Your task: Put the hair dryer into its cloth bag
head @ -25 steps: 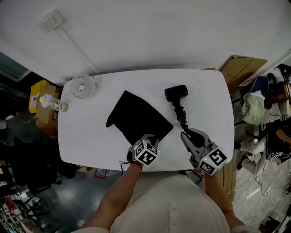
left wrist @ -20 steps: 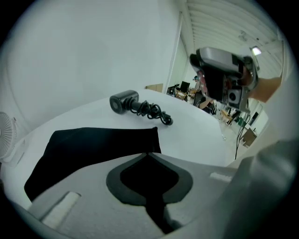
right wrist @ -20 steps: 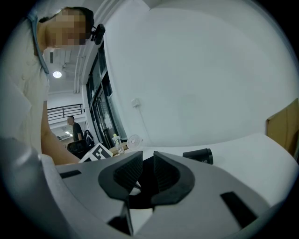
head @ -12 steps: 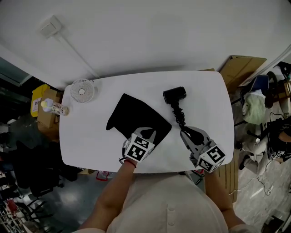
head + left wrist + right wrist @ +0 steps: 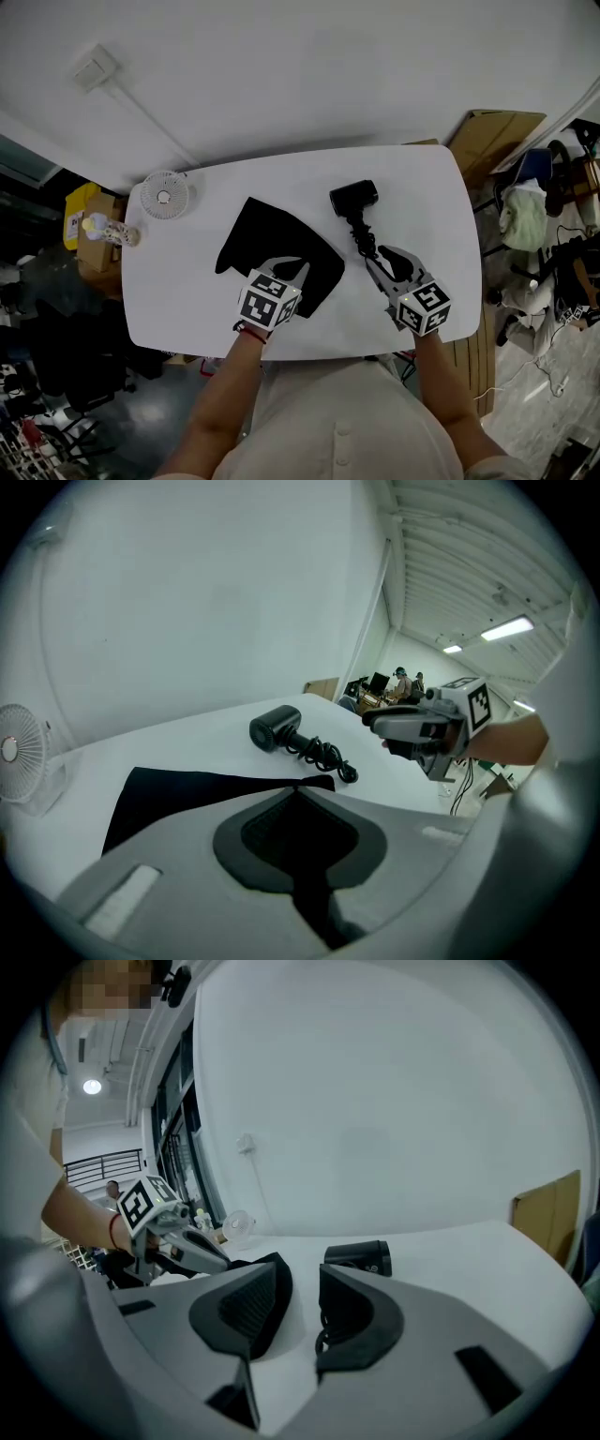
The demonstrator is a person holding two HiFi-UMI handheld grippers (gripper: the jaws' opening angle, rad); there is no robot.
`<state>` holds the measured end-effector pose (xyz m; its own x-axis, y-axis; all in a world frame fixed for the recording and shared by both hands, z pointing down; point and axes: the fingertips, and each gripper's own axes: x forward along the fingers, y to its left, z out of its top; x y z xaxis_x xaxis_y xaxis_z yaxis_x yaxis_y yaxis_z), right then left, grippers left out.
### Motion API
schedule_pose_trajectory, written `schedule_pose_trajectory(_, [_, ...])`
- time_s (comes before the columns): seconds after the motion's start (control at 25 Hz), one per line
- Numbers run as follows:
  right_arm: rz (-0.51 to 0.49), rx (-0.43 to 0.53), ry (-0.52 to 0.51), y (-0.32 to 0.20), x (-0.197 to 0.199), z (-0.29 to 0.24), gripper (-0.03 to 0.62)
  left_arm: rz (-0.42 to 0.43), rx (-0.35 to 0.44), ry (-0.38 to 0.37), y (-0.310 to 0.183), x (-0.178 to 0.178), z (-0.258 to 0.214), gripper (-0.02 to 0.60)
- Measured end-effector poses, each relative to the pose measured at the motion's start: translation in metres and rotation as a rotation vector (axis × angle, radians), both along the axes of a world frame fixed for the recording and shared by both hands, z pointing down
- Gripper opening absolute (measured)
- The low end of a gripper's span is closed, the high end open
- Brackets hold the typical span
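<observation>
Here: bag pinched, dryer outside it

The left gripper (image 5: 291, 272) is pressed together on the near edge of the black cloth bag (image 5: 272, 239), which lies on the white surface (image 5: 187, 291). The hair dryer (image 5: 353, 197) lies just right of the bag. Its cord (image 5: 364, 242) trails to the right gripper (image 5: 386, 261), whose jaws have just been opening and stand spread, the cord's end between them.

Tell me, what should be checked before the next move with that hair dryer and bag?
1. Left hand-held gripper shut on the cloth bag edge: ok.
2. Right hand-held gripper open, its jaws have just been opening, cord in the gap but not gripped: ok.
3. Hair dryer lying free on the table: ok.
4. Bag's mouth open enough: cannot tell.
</observation>
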<state>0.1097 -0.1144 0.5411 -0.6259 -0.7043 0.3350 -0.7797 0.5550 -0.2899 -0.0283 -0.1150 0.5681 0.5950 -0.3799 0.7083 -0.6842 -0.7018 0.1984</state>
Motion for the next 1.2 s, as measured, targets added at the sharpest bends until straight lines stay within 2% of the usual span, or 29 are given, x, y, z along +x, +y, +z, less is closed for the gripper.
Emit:
schedule_pose_trajectory(0.32, [0.096,-0.113,0.112,-0.032,0.012,0.044,0.266,-0.016,-0.024,0.023,-0.005,0.0,-0.002,0.017])
schedule_pose_trajectory(0.84, [0.115,-0.327,0.267,-0.06,0.001,0.108,0.288,-0.009,-0.046,0.041,-0.005,0.001,-0.003,0.017])
schedule_pose_trajectory(1.2, [0.094,-0.388,0.342,-0.071,-0.008,0.131,0.288,-0.009,-0.064,0.065,-0.008,0.001,-0.005,0.017])
